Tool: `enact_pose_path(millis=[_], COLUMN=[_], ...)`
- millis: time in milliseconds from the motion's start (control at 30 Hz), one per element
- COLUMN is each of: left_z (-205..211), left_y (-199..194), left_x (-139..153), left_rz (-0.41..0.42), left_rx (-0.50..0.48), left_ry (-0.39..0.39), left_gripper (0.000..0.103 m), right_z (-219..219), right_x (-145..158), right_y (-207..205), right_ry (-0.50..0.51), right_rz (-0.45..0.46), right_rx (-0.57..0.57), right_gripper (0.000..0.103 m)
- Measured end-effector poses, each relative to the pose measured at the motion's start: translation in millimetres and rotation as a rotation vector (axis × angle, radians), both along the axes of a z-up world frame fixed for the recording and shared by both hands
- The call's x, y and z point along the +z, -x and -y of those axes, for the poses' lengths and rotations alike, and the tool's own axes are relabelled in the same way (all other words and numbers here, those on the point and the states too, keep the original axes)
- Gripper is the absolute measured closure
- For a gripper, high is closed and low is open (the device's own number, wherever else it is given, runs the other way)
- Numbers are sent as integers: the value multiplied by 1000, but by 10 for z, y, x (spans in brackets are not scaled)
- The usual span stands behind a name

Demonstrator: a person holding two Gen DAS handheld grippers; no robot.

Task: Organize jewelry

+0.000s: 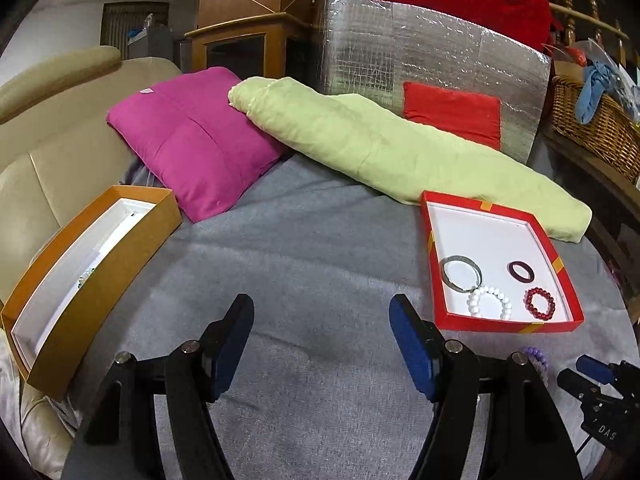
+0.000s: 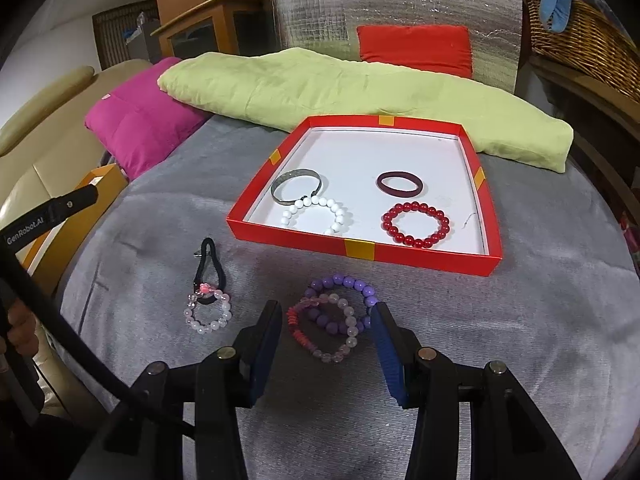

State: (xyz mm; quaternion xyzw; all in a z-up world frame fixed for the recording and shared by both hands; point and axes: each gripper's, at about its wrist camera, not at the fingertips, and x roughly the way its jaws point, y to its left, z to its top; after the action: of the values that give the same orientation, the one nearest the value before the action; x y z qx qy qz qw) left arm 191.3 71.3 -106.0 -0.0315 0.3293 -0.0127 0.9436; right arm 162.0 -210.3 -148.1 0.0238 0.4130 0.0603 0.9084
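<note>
Step in hand: you look set to pick the next loose piece; four bracelets already lie in the shallow red cardboard tray [image 2: 420, 256]
Right gripper [image 2: 328, 334]: wide, holding nothing, straddling the purple bead bracelet [image 2: 352, 284] tangled with the pale pink bead bracelet [image 2: 344, 312] on the grey cloth [image 2: 520, 320]
Left gripper [image 1: 322, 334]: wide, empty, over bare cloth
Next move: lower, pinch one strand only, lift clear of the tangle
Waiting: black hair tie with clear bead loop [image 2: 206, 300]
</note>
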Motion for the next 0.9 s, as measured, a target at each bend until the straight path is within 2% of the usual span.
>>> enact_pose_path(millis=[67,233,300,367,500,633,700,767,900], left_z=[37,261,388,496,552,543,567,617,650], left_y=[-23,-151,-162,-160,-226,-298,-346,-391,-567], left_x=[-52,-365,-444,-478,-517,-548,-555,-559,-599], left_rz=[-25,-181,-217,-231,-257,-273,-277,-283,-301], left_rx=[-33,-161,-207,-261,-284,-298,-309,-327,-324], left_ry=[6,20,11,20,53,120,145,148,162], left_gripper=[30,30,30,30,30,30,36,46,47], right_z=[67,394,540,653,877,876,823,747,596], right_x=[-31,-172,-208,-226,-299,-318,-309,-305,-378], right_y=[-24,-112,-117,-117,-130,-153,-161,-165,-185], right_ry=[-20,-113,-157,-184,-271,-330,-343,-348,-322], right_rz=[-18,-96,-116,-126,-154,-168,-164,-162,-194], right_rx=[-1,-33,-48,-55,-90,-74,-52,-27,9], right_gripper=[53,53,53,53,53,54,54,56,63])
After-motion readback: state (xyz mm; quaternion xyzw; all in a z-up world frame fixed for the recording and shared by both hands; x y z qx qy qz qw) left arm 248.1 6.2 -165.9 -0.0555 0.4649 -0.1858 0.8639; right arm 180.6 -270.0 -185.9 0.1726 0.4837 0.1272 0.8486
